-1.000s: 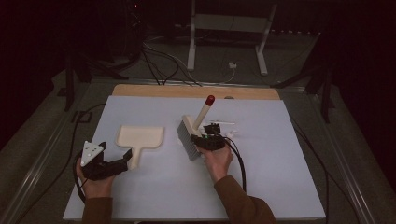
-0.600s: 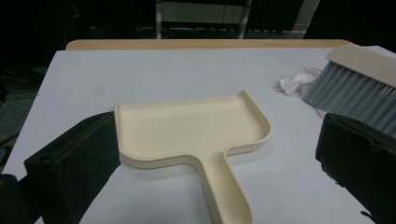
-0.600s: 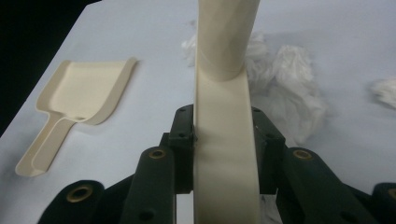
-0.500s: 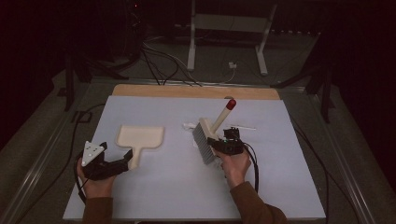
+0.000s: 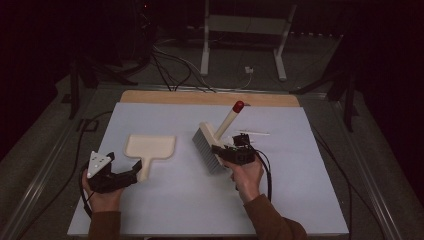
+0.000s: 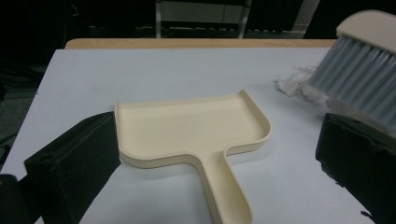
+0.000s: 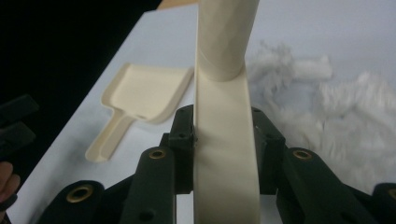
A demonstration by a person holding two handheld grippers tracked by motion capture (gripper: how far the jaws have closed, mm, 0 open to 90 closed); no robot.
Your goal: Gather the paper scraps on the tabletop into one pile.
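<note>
We've got the brush (image 5: 212, 145) clamped in the right gripper (image 5: 235, 154), jaws tight on its cream back, red-tipped handle slanting up and away toward the far edge. The white fluff (image 7: 322, 98) lies just beyond the bristles, on the far right side, and the dustpan (image 5: 149, 150) sits flat to the left, handle toward us. The left gripper (image 5: 117, 177) stands open astride that handle (not yet pinching it). So the sweep, we judge, runs leftward, fluff to pan.
</note>
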